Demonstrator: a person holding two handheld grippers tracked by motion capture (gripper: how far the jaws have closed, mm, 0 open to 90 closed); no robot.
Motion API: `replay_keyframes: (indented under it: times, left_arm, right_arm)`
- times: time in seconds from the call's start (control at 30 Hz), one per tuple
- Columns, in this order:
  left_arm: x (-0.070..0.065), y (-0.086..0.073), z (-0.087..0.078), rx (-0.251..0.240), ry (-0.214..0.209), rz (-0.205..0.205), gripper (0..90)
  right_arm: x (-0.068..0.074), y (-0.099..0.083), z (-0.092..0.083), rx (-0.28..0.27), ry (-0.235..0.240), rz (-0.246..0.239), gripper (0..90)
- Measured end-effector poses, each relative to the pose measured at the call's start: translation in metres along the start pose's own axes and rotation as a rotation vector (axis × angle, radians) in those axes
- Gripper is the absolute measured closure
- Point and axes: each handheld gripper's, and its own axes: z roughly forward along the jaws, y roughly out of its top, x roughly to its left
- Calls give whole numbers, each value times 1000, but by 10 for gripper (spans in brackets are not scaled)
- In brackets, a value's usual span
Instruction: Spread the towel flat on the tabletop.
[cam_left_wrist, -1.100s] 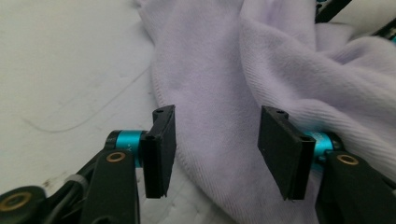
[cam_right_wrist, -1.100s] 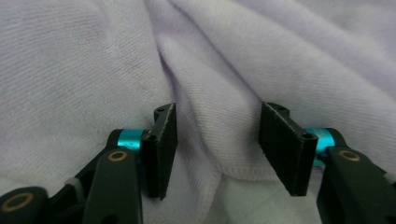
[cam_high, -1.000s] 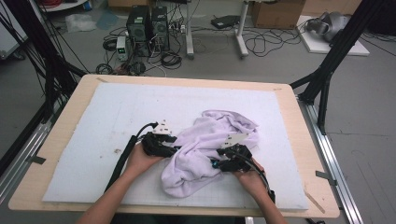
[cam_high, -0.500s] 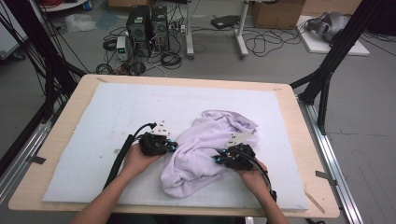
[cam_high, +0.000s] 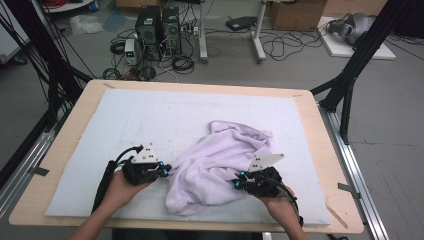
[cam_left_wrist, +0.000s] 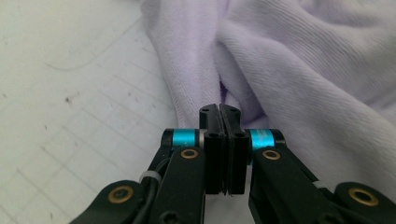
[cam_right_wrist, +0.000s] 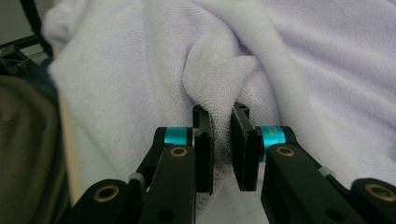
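I have both grips made on the crumpled pale lilac fleece garment, so I judge the step in hand to be the pick-up before spreading or folding it.

My left gripper has just been closing. In the left gripper view its fingers stand pressed together at the cloth's edge, with what looks like a thin fold of it pinched between them. My right gripper has just been closing too. In the right gripper view its fingers clamp a thicker roll of fabric, and a narrow gap filled with cloth shows between them.

Next, I think, comes lifting both hands and drawing them apart to open the bundle. That calls for even tension, since the left pinch is thin and could slip.

The garment lies bunched on the white padded mat that covers the wooden table, right of centre and towards my edge. It is soft and ribbed on one face and fuzzy on the other, with deep folds running away from both grips. I cannot make out a sleeve or a collar.
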Motion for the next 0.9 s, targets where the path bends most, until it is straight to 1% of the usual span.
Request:
replay_keyframes:
  times: [0.07,0.1,0.13,0.2,0.27,0.3,0.33,0.37,0.4,0.47,0.5,0.53,0.57,0.6,0.63,0.67,0.7,0.77,0.8,0.83,0.87,0.9]
  left_arm:
    - [-6,-7,-7,-3,-2,-4,882]
    - [-9,-10,-11,-3,-3,1,882]
    - [-11,-13,-14,-4,-6,0,882]
    - [-15,-17,-19,-8,-13,-6,882]
    - [-17,-19,-21,-17,-31,-10,881]
    - [-18,-19,-22,-22,-34,-4,869]
    - [-18,-18,-22,-26,-33,-3,825]
    - [-17,-16,-22,-30,-40,-3,825]
    - [-15,-14,-21,-37,-43,-6,697]
    - [-9,-9,-21,-47,-29,-9,607]
    - [-6,-5,-20,-57,-21,-14,572]
    - [-1,-2,-18,-61,-17,-19,543]
    - [3,2,-16,-64,-8,-24,516]
    - [8,6,-12,-67,-3,-32,516]
    - [12,10,-7,-74,-10,-48,492]
    - [15,14,-1,-76,-9,-61,473]
    - [19,18,6,-72,-5,-60,458]
    - [23,25,21,-78,-17,-85,444]
    - [24,28,28,-66,-16,-86,447]
    - [26,29,35,-59,-10,-92,447]
    - [27,29,42,-50,2,-96,462]
    - [28,29,48,-21,24,-85,481]
  right_arm:
    - [8,-2,-4,10,16,-7,812]
    - [11,-4,-5,21,20,-10,813]
    - [16,-7,-9,30,39,-13,812]
    - [20,-10,-11,41,62,-4,812]
    - [21,-11,-12,45,70,-6,810]
    - [22,-12,-15,39,80,0,759]
    - [21,-11,-17,24,84,7,722]
    - [21,-11,-17,24,84,7,722]
    - [17,-8,-25,-13,78,13,661]
    - [11,-4,-32,-48,58,15,604]
    - [8,-1,-36,-62,41,18,584]
    - [8,-1,-36,-62,41,18,584]
    - [2,5,-39,-86,19,11,549]
    - [2,5,-39,-86,19,11,549]
    - [-2,8,-39,-93,1,10,527]
    - [-7,10,-37,-89,-10,12,509]
    - [-12,12,-33,-79,-16,18,492]
    - [-20,13,-19,-52,-27,25,483]
    - [-27,10,-4,-2,-29,30,468]
    - [-27,10,-4,-2,-29,30,468]
    - [-30,6,10,36,-24,38,472]
    - [-31,4,16,53,-26,34,475]
